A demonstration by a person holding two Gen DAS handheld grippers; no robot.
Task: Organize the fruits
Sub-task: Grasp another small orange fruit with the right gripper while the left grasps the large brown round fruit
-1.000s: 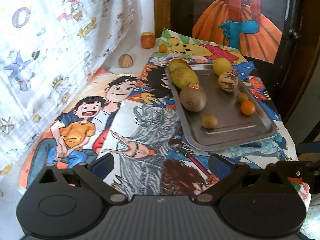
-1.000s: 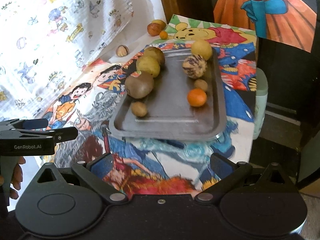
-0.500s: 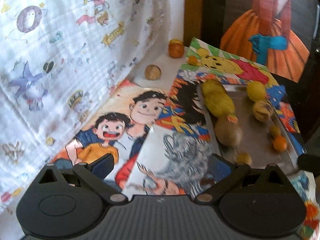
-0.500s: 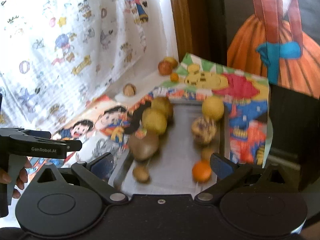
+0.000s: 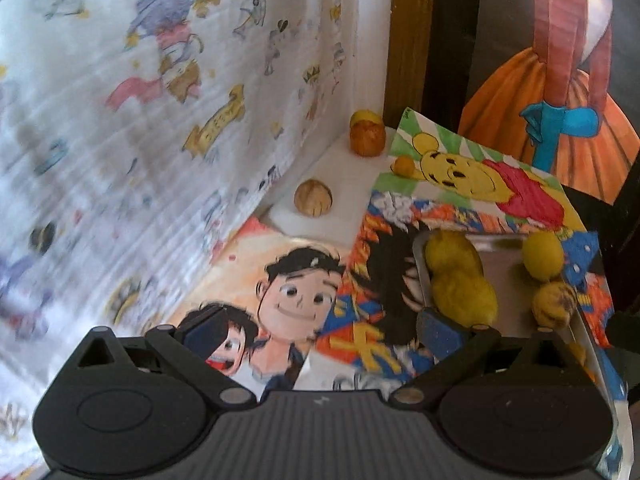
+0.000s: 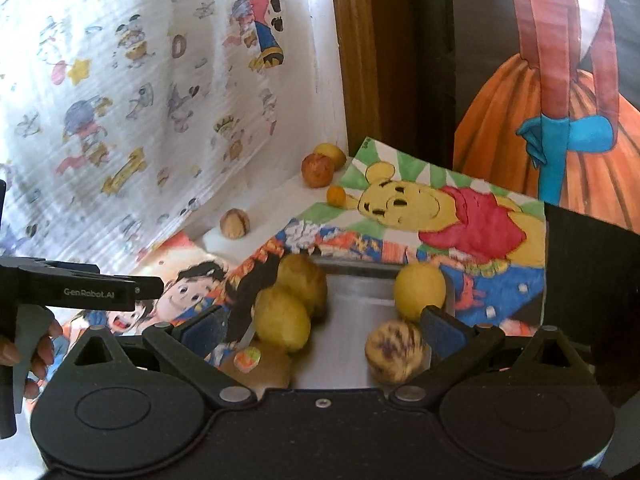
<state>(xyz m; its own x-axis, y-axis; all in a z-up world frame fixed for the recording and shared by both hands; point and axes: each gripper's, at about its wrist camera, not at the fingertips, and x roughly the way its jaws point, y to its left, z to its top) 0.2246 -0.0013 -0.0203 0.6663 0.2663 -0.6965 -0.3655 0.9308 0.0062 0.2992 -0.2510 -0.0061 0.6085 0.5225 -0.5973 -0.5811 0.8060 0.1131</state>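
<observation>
Since both jaws gape wide and empty, left gripper (image 5: pixel 320 326) takes the walnut (image 5: pixel 313 201) beyond the tray (image 6: pixel 360 284): light, hard, rolls; pinch mid-shell.

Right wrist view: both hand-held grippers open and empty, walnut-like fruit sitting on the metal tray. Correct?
Not quite. The walnut-like fruit is off the metal tray, on the white surface by the curtain, as the right wrist view shows. The rest holds: the right hand-held gripper and left hand-held gripper are open and empty.
</observation>
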